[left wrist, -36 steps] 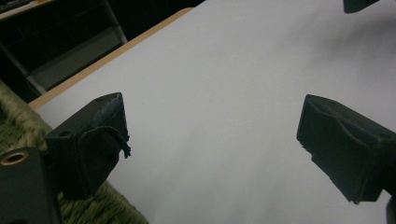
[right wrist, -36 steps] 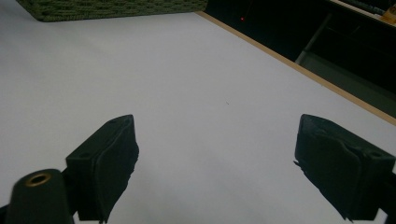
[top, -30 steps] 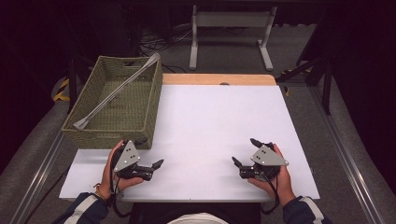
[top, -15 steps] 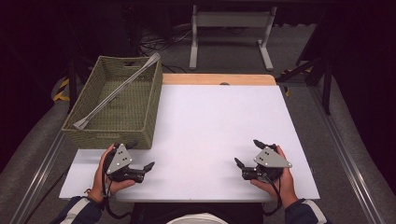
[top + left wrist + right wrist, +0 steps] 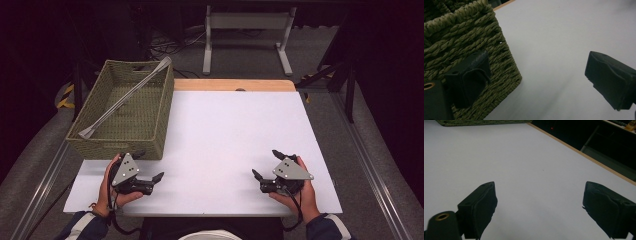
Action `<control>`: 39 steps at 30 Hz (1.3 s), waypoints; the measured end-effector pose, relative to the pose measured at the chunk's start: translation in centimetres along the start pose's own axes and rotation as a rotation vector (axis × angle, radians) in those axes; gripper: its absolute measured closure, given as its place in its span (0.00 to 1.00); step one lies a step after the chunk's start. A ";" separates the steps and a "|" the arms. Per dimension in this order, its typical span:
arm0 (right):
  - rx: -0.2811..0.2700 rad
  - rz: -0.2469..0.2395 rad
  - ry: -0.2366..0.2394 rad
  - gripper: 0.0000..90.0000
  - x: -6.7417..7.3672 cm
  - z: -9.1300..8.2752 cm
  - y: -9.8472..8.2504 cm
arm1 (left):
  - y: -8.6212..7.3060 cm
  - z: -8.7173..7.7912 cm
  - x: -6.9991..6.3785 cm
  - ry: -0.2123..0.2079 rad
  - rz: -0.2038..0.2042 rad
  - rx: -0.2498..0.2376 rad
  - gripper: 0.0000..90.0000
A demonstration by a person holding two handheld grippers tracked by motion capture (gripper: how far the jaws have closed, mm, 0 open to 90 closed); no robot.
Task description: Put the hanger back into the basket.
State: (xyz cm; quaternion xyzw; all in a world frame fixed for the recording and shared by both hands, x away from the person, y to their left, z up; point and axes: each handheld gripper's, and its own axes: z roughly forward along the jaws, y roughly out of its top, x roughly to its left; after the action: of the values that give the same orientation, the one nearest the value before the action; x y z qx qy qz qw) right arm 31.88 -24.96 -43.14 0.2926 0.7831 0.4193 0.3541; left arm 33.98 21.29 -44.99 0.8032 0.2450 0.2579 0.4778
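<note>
A green woven basket point(image 5: 146, 125) stands at the table's left, and long metal tongs point(image 5: 125, 97) lie slantwise across its rim. My left gripper point(image 5: 149, 165) is held by a hand just in front of the basket's near right corner, jaws open with nothing between them. In the left gripper view, that gripper point(image 5: 536, 77) has one jaw in front of the basket wall point(image 5: 461, 32) and the other over bare table. My right gripper point(image 5: 266, 163) is held low over the near right of the table, open and holding nothing. The right gripper view looks between its spread jaws point(image 5: 539, 207) at the white tabletop.
The white table top point(image 5: 235, 130) has a wooden strip point(image 5: 232, 85) along its far edge. A metal stand point(image 5: 247, 35) and cables are on the floor beyond. The basket's edge point(image 5: 481, 122) shows at the top of the right gripper view.
My left gripper has shifted a little to the left, closer to the basket's near corner. The right gripper has drifted slightly to the right. Both stay open.
</note>
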 end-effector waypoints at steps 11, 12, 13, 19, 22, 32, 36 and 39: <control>0.007 -0.009 -0.007 0.14 0.2 0.1 0.1 | 0.1 0.0 -0.2 -0.022 0.010 -0.006 0.07; 0.009 -0.009 -0.006 0.14 0.2 0.1 0.1 | 0.2 0.0 -0.2 -0.020 0.017 -0.005 0.07; 0.009 -0.010 -0.006 0.14 0.2 0.1 0.1 | 0.1 0.0 -0.3 -0.020 0.014 -0.005 0.07; 0.010 -0.017 -0.008 0.14 0.4 0.2 0.2 | 0.2 0.0 -0.2 -0.026 0.015 -0.003 0.07; 0.013 -0.017 -0.007 0.13 0.3 0.2 0.1 | 0.2 0.1 -0.2 -0.024 0.015 -0.001 0.07; 0.012 -0.023 -0.012 0.13 0.3 0.3 0.1 | 0.2 0.0 -0.1 -0.020 0.005 -0.007 0.07; 0.001 -0.021 -0.035 0.14 0.2 0.2 0.1 | 0.3 0.2 -0.1 -0.021 0.006 0.001 0.07; -0.002 -0.009 -0.044 0.14 0.0 0.3 0.1 | 0.4 0.6 -0.2 -0.025 0.014 0.010 0.07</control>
State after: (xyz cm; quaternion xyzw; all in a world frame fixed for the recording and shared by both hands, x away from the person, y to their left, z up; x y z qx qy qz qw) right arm 32.13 -24.79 -43.22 0.2981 0.7759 0.4118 0.3735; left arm 34.29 20.59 -44.95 0.8105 0.2348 0.2498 0.4750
